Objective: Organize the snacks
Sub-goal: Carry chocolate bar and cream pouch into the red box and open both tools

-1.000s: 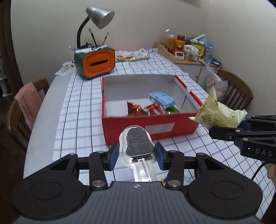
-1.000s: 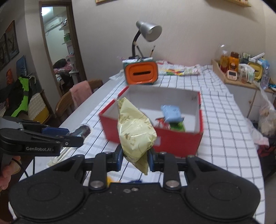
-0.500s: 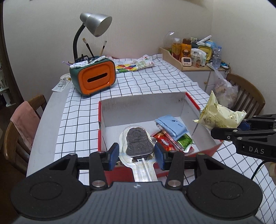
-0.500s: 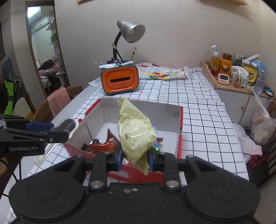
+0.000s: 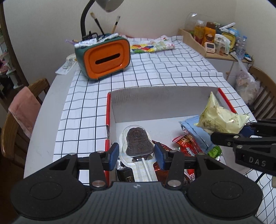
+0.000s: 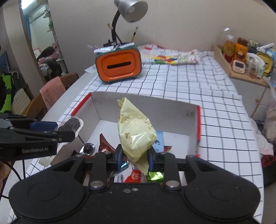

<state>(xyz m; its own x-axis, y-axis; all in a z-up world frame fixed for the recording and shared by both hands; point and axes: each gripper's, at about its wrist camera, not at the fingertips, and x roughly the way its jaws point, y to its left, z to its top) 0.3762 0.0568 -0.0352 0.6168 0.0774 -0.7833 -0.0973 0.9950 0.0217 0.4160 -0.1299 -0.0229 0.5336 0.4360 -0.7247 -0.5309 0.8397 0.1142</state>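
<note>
Checked tablecloth point(image 5: 155, 72) under red box point(image 5: 107, 120); left hand-held gripper point(image 5: 137, 155) clamps chocolate lollipop point(image 5: 138, 143), right hand-held gripper point(image 6: 134, 157) pinches yellow bag point(image 6: 134, 127) above box.

The far half of the red box point(image 5: 108, 110) has bare white floor, open from above, while its near half is crowded with wrappers point(image 5: 187, 146). Beyond the box, the checked desk point(image 5: 155, 72) lies clear up to the orange holder point(image 5: 105, 59) and the lamp point(image 6: 131, 10) overhanging it. Chairs point(image 5: 15, 131) flank the desk.
</note>
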